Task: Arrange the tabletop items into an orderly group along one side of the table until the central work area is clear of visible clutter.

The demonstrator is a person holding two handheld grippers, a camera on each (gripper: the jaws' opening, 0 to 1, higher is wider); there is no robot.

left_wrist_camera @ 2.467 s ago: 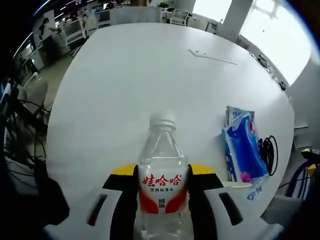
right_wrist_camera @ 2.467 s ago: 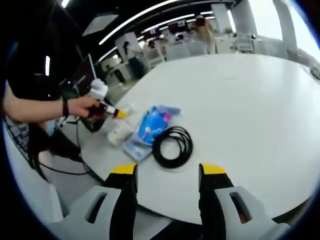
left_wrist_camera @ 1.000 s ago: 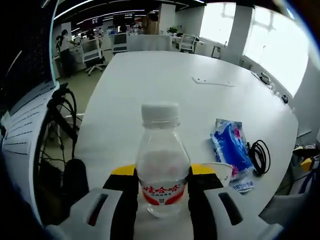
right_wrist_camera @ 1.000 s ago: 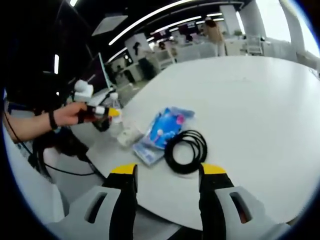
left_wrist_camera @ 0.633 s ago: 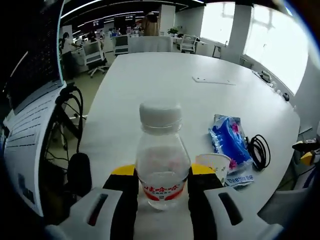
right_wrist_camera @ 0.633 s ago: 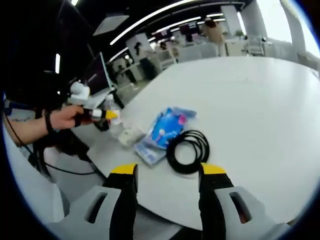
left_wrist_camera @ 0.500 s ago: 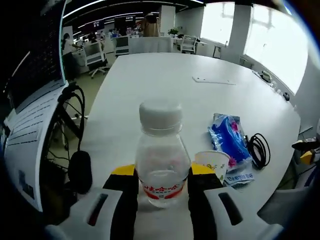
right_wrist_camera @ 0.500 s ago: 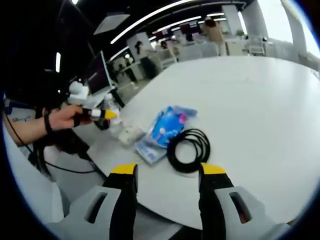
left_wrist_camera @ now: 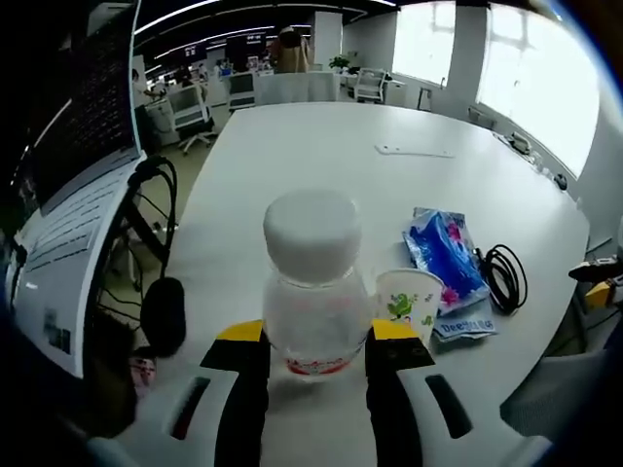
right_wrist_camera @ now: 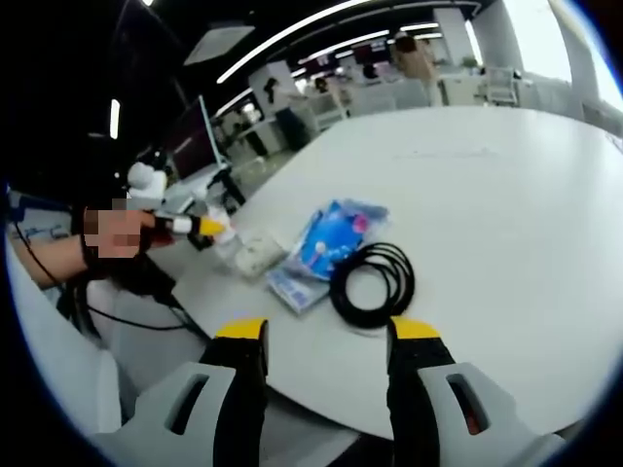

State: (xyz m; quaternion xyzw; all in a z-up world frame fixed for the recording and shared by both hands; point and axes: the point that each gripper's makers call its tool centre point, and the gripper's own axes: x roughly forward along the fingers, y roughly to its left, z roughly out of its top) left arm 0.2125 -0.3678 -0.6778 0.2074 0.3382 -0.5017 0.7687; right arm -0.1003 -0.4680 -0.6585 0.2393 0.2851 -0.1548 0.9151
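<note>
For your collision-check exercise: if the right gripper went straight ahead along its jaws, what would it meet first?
Most likely the coiled black cable on the white table, just ahead of the open right gripper; depth is uncertain.

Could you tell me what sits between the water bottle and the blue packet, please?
A paper cup stands between the bottle and the blue packet, seen in the left gripper view.

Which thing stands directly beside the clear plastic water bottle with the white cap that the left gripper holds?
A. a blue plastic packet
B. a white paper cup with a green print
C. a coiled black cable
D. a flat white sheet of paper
B: in the left gripper view the white paper cup stands right next to the clear plastic water bottle, between it and the blue plastic packet; the coiled black cable lies beyond the packet.
</note>
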